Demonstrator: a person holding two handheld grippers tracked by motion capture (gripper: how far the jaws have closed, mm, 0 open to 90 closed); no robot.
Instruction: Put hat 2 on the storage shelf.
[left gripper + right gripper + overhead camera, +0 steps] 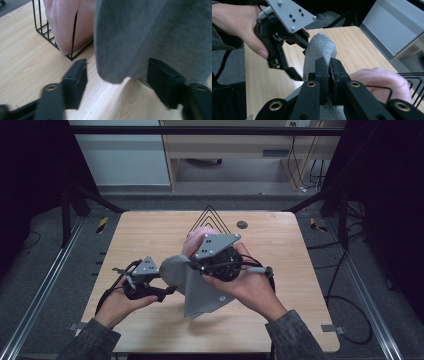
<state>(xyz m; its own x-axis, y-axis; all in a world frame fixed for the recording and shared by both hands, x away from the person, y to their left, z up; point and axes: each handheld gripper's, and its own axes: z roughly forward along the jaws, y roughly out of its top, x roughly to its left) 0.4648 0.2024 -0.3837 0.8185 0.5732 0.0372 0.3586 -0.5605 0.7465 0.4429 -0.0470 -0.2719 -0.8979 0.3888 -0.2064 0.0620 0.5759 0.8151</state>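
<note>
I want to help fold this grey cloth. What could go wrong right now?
1. The left gripper has its jaws apart around the grey cloth, not yet pressing, so the edge might slip out.
2. The right gripper alone pinches the cloth; a tug could pull it free.
3. The hanging cloth is close to the wire basket and might snag.

The left gripper (167, 290) sits at lower left of the high view, held from below by the left hand (117, 305) — jaws parted and pointing toward frame centre. The right gripper (192, 266) sits at centre, cupped by the right hand (255, 287) — jaws pressed together on grey fabric (200, 290), pointing left.
</note>
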